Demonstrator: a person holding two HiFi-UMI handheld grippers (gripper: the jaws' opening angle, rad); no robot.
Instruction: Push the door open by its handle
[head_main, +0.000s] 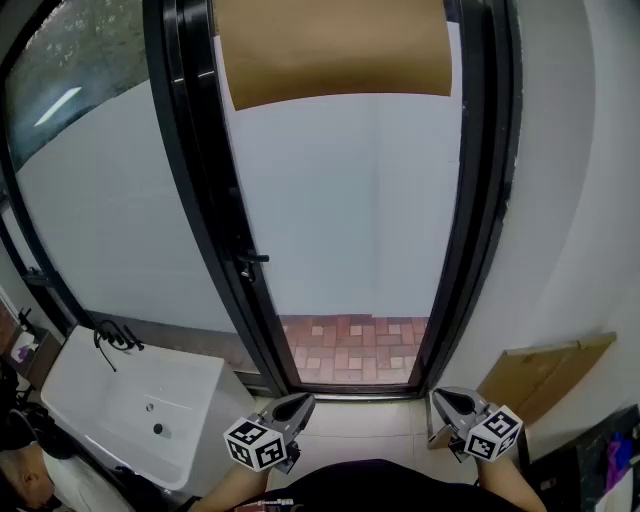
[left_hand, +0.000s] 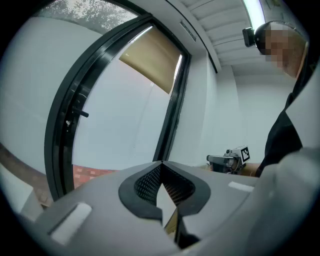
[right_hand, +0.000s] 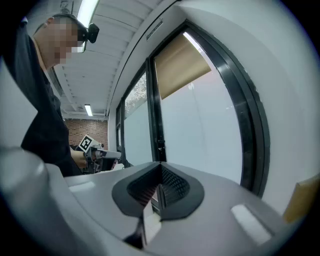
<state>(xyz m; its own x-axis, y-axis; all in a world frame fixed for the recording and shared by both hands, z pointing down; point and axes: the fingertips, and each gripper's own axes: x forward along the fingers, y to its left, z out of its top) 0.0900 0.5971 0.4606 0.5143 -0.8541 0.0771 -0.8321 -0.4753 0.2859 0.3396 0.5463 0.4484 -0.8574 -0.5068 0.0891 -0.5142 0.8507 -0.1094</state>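
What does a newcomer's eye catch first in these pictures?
The black-framed glass door fills the middle, with a brown blind at its top and a handle on its left edge. Below it, the left hand-held gripper and the right hand-held gripper are shut and empty; a white sink stands lower left.

A white sink (head_main: 140, 400) stood on the left. Red bricks (head_main: 350, 350) lay far outside. The right wall (head_main: 570, 200) was white.
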